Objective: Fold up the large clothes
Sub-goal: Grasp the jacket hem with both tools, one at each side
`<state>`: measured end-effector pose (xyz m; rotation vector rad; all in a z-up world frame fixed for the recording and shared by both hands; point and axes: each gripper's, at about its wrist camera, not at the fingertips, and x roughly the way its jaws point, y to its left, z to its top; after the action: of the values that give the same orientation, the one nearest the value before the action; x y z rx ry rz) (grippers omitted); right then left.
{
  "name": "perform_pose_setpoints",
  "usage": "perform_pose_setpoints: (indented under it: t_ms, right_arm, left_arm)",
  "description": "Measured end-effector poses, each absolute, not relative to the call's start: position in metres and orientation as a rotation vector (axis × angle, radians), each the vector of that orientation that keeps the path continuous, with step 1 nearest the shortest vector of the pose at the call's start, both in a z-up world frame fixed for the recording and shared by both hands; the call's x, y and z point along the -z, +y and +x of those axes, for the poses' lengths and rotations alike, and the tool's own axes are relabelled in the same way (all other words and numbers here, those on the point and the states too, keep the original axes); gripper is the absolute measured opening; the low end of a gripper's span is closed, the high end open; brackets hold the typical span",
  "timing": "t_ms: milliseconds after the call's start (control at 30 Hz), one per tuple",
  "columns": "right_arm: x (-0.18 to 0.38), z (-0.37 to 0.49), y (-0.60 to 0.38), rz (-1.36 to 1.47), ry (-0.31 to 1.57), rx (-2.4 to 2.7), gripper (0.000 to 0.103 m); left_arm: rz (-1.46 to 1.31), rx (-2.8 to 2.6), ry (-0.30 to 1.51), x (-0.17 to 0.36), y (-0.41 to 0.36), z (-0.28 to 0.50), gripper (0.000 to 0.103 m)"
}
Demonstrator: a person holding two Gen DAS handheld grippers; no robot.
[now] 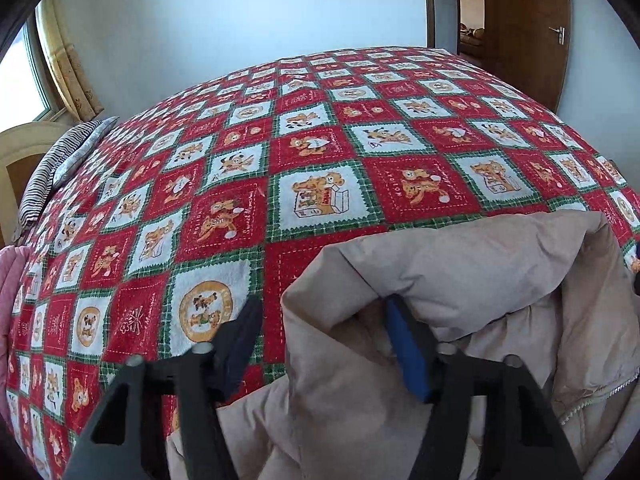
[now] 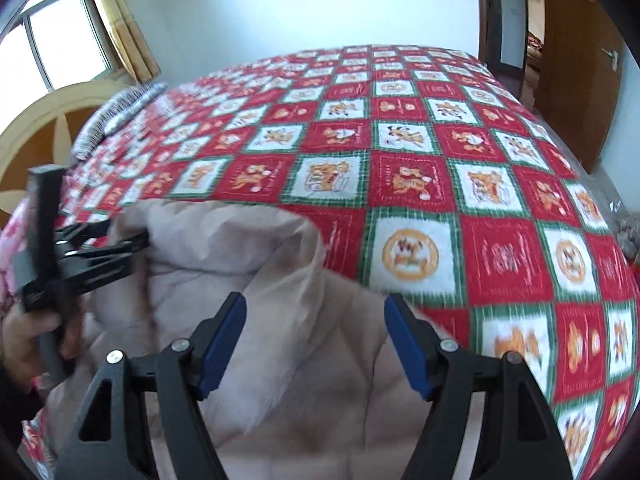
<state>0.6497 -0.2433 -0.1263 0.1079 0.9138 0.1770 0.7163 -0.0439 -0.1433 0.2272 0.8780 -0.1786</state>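
A puffy beige quilted jacket (image 1: 460, 320) is spread on the near part of a bed covered by a red, white and green checked blanket with cartoon-animal patches (image 1: 320, 152). A thick folded edge of the jacket is seen between the two blue-padded fingers of the left gripper (image 1: 324, 344); its right pad (image 1: 408, 352) is pressed against the fabric, while the left pad lies just beside the fold over the blanket, so a firm hold cannot be confirmed. In the right wrist view the same left gripper (image 2: 136, 244) is reached into the jacket's far left edge, with a hand (image 2: 24, 344) seen on its handle. The right gripper (image 2: 316, 344) is held above the jacket with its jaws standing wide and nothing clamped between them. A striped pillow (image 1: 44, 176) is laid at the blanket's left edge, and a brown wooden door (image 1: 528, 28) is seen beyond the blanket's far right corner.
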Motion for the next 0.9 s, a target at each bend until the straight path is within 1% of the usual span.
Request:
perform_pose_setpoints:
  t_ms: [33, 67, 100, 133, 167, 233, 267, 367, 467, 533, 733, 900]
  right_arm:
    - [0.132, 0.662, -0.239, 0.085, 0.928, -0.18, 0.074]
    - [0.136, 0.672, -0.24, 0.07, 0.939, -0.188, 0.072]
    - [0.14, 0.679, -0.239, 0.056, 0.948, -0.187, 0.067]
    - [0.143, 0.686, -0.237, 0.036, 0.963, -0.196, 0.044]
    - [0.146, 0.69, -0.234, 0.008, 0.975, -0.211, 0.017]
    - [0.144, 0.684, -0.23, -0.046, 0.951, -0.217, 0.011]
    - [0.142, 0.68, -0.229, -0.063, 0.939, -0.227, 0.008]
    - [0.133, 0.659, -0.227, -0.124, 0.896, -0.235, 0.007]
    - [0.131, 0.643, -0.23, -0.146, 0.878, -0.23, 0.006]
    - [0.135, 0.633, -0.233, -0.15, 0.881, -0.229, 0.005]
    - [0.152, 0.62, -0.233, -0.158, 0.931, -0.224, 0.004]
    - [0.156, 0.606, -0.233, -0.209, 0.948, -0.208, 0.004]
  left_arm:
    - [0.228, 0.197, 0.897, 0.143, -0.045, 0.717, 0.019]
    - [0.231, 0.198, 0.903, 0.142, -0.045, 0.716, 0.012]
    - [0.24, 0.192, 0.893, 0.139, -0.045, 0.715, 0.008]
    - [0.253, 0.191, 0.884, 0.136, -0.045, 0.713, 0.006]
    - [0.261, 0.198, 0.874, 0.131, -0.045, 0.71, 0.005]
    - [0.267, 0.211, 0.837, 0.119, -0.043, 0.7, 0.004]
    - [0.268, 0.222, 0.82, 0.112, -0.041, 0.695, 0.004]
    - [0.294, 0.246, 0.774, 0.097, -0.038, 0.677, 0.004]
    - [0.341, 0.247, 0.75, 0.097, -0.036, 0.663, 0.004]
    - [0.355, 0.232, 0.755, 0.104, -0.03, 0.657, 0.004]
    - [0.274, 0.222, 0.853, 0.138, -0.008, 0.648, 0.002]
    - [0.274, 0.234, 0.869, 0.151, -0.006, 0.637, 0.002]
